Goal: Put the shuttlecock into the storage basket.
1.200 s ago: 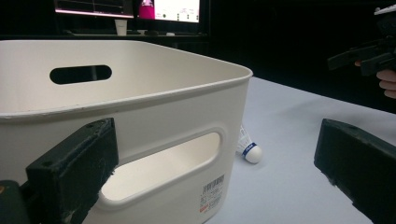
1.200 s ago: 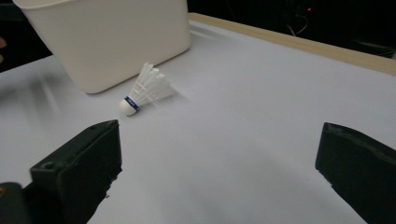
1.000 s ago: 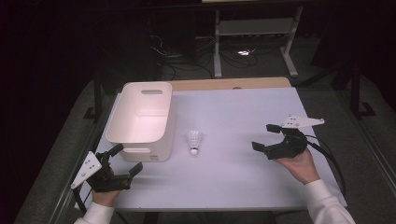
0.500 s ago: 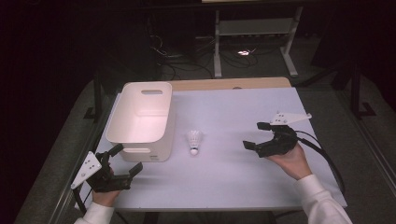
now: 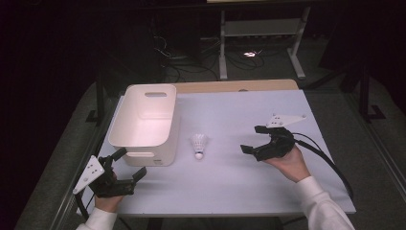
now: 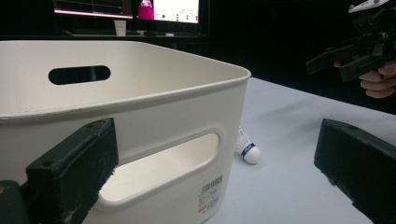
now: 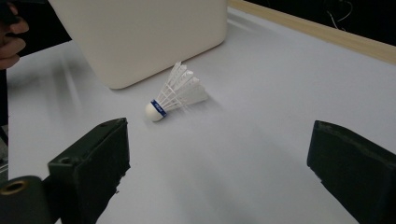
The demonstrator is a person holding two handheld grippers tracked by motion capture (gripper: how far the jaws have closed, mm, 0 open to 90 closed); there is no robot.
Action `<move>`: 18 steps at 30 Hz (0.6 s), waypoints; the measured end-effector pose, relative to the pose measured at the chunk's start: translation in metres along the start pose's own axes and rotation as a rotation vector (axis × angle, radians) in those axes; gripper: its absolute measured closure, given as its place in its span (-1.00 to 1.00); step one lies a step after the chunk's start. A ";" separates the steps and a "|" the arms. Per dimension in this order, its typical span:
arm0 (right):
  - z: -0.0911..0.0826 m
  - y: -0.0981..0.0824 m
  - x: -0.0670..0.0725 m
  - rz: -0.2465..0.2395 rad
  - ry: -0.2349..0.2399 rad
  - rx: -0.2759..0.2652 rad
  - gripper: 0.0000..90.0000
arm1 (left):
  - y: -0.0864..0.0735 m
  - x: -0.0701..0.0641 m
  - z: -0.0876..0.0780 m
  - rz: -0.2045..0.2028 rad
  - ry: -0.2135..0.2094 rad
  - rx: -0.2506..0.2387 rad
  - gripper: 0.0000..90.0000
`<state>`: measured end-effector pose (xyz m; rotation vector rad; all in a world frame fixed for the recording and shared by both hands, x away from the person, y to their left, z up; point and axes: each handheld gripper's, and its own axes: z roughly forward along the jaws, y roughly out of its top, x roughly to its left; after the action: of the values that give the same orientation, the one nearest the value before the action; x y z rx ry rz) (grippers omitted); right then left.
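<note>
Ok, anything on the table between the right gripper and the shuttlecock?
Nothing: in the high view, bare white table separates the open right gripper from the shuttlecock. The right gripper view agrees.

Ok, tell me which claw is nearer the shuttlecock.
Right. The right claw hovers open just to the right of the shuttlecock, aimed at it. The left claw sits open at the table's near-left corner, beside the white bin, farther off.
</note>
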<state>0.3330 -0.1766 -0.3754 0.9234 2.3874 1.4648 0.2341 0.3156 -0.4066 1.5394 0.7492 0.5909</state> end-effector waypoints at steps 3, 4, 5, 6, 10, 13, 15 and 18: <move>0.003 0.001 0.001 -0.001 0.002 0.006 -0.89 | 0.000 0.000 0.000 0.005 0.000 0.004 -1.00; 0.005 0.002 0.001 -0.004 0.008 0.007 -0.89 | 0.000 0.000 0.000 0.002 0.000 0.002 -1.00; 0.006 0.003 0.002 -0.005 0.008 0.007 -0.89 | 0.000 0.000 0.000 0.000 -0.001 0.000 -1.00; 0.007 0.004 0.002 -0.006 0.011 0.007 -0.89 | 0.000 0.000 0.000 0.000 -0.002 0.000 -1.00; 0.013 0.005 0.003 -0.009 0.016 0.012 -0.89 | 0.000 0.000 0.000 0.002 -0.001 0.001 -1.00; 0.018 0.006 0.005 -0.017 0.022 0.021 -0.89 | 0.000 0.000 0.000 0.003 0.000 0.001 -1.00; 0.021 0.006 0.006 -0.019 0.028 0.024 -0.89 | 0.000 0.000 0.000 0.002 -0.001 0.000 -1.00; 0.026 0.008 0.008 -0.023 0.033 0.030 -0.89 | 0.000 0.001 0.000 0.005 0.000 0.003 -1.00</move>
<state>0.3420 -0.1506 -0.3802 0.8816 2.4423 1.4508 0.2345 0.3160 -0.4065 1.5450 0.7468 0.5939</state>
